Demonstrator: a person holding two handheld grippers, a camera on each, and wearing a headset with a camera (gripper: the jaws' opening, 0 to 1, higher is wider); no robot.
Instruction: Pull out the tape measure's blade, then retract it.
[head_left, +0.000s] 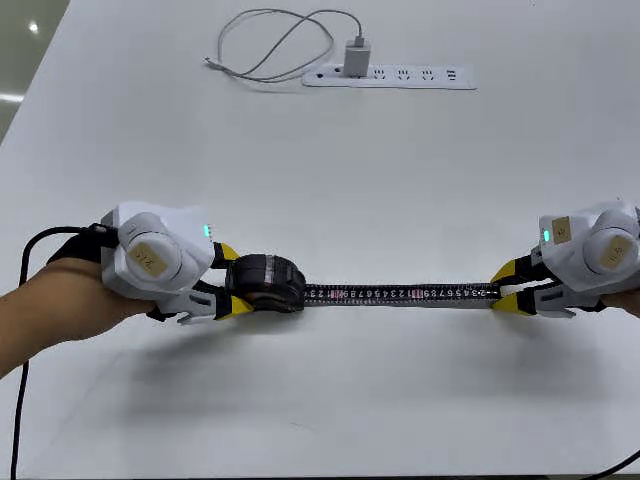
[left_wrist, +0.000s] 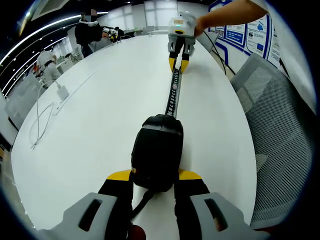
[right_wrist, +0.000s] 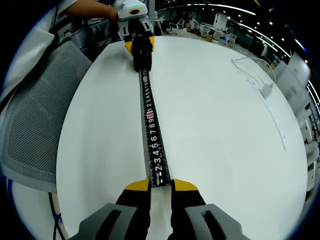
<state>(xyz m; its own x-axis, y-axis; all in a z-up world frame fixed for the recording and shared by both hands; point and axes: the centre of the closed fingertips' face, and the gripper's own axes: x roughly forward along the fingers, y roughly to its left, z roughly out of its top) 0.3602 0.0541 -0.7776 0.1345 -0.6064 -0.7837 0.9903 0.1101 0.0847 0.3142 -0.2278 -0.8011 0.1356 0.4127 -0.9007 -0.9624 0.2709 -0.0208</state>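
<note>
Tape measure: black case (head_left: 265, 283) lies on the white table (head_left: 400, 150), left of centre in the head view, with the blade (head_left: 400, 293) drawn out to the right, flat on the surface and straight, printed scale face up. Left gripper (head_left: 235, 280) is clamped across the rear of the case, one yellow tip on either side; in the left gripper view the case sits square between the jaws. Right gripper (head_left: 505, 288) is closed on the free end of the blade, tips pinching it from both edges, well apart from the case. Power strip (head_left: 390, 76) and its looped cable (head_left: 270, 45) sit at the far side of the table, clear of the work. Judgement: extension is done or nearly so; retraction comes next. To do it well, hold the case firmly so it cannot slide or twist, and line the blade up with the case mouth, low over the table. Do not let go of the tip outright: walk the right gripper back toward the case so the spring takes the blade in under control. Risk: a whipping blade, or a kink if the tip is lifted or skewed.
</note>
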